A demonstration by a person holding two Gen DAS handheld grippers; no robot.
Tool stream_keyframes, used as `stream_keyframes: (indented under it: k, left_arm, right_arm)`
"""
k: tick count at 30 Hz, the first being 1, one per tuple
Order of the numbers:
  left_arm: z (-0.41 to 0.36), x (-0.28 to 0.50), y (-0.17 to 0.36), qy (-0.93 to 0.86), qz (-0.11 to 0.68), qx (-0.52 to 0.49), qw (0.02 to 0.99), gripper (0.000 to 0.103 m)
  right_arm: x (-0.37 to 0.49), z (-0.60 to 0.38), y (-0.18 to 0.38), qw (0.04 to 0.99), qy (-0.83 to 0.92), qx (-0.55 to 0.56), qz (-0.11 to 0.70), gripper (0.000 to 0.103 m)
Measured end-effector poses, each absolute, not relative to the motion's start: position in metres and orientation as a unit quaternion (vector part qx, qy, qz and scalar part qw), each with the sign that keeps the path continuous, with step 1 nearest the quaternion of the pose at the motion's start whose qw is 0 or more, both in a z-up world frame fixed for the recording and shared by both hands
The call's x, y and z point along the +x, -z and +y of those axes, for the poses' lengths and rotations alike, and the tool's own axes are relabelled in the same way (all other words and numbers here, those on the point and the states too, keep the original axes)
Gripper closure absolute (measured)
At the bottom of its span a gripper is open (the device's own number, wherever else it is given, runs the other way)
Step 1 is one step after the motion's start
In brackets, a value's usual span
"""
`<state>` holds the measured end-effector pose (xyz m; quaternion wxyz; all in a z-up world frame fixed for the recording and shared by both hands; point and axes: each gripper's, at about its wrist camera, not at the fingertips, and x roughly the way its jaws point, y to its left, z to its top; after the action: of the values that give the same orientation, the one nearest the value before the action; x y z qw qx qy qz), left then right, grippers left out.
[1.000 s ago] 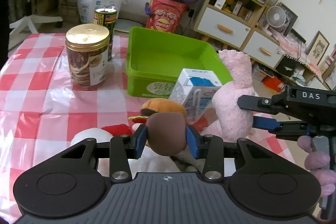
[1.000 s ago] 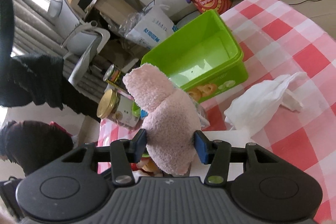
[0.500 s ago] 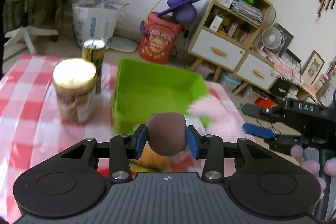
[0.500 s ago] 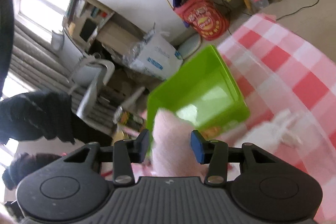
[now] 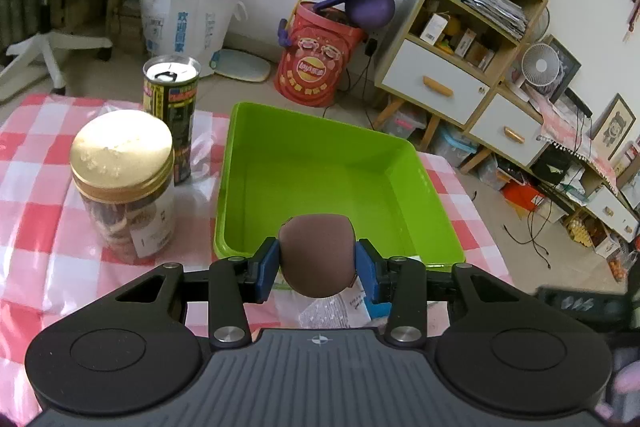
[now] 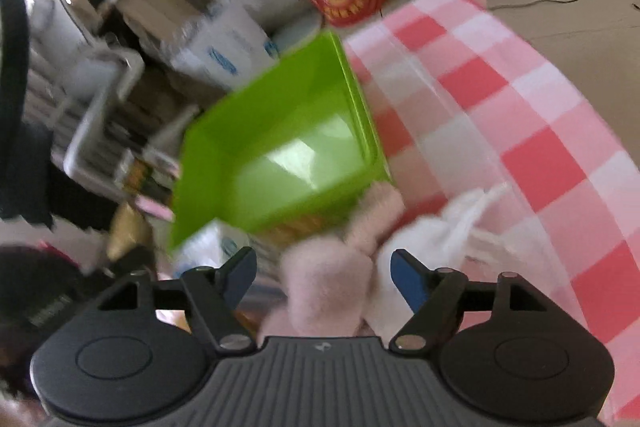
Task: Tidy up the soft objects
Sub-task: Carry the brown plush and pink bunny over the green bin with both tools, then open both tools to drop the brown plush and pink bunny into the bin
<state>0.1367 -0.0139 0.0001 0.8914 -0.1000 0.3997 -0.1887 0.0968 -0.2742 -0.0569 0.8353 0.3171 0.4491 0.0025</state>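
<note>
My left gripper (image 5: pixel 317 262) is shut on a brown soft ball (image 5: pixel 317 254) and holds it just in front of the near wall of the green bin (image 5: pixel 320 183), which holds nothing. In the right wrist view my right gripper (image 6: pixel 323 277) is open, its blue pads (image 6: pixel 408 277) wide apart. The pink plush rabbit (image 6: pixel 332 287) sits loose between them, its ear reaching toward the green bin (image 6: pixel 276 151). This view is blurred.
A gold-lidded jar (image 5: pixel 124 183) and a drink can (image 5: pixel 172 115) stand left of the bin on the red-checked tablecloth (image 5: pixel 36 195). A small carton (image 5: pixel 340 307) lies below the ball. A white plastic bag (image 6: pixel 452 227) lies right of the rabbit.
My left gripper rose and moved forward to the bin with the brown ball. My right gripper opened and released the pink rabbit, which now sits lower between the jaws.
</note>
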Motion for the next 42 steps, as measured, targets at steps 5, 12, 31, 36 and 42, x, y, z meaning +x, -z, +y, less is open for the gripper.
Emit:
stream_keyframes:
  k: [5,12,31,36,42]
  left_arm:
    - [-0.014,0.135,0.001,0.186,0.401,-0.108,0.890,0.060]
    - [-0.017,0.133,-0.007,0.195,0.394,-0.111,0.891,0.060]
    - [-0.030,0.172,0.000,0.197,0.392,-0.053,0.897,0.059]
    - [-0.028,0.184,0.015,0.197,0.406,-0.046,0.891,0.057]
    - [-0.032,0.192,0.024,0.202,0.409,-0.032,0.889,0.057]
  right_arm:
    - [0.102,-0.260,0.078,0.833,-0.023,0.294,0.467,0.047]
    - [0.095,-0.246,0.082,0.850,-0.014,0.248,0.464,0.075]
    - [0.133,-0.271,0.006,0.886,0.002,0.321,0.336,0.075]
    - [0.152,-0.263,0.022,0.883,-0.006,0.316,0.347,0.074]
    - [0.160,-0.260,0.029,0.881,-0.009,0.310,0.358,0.073]
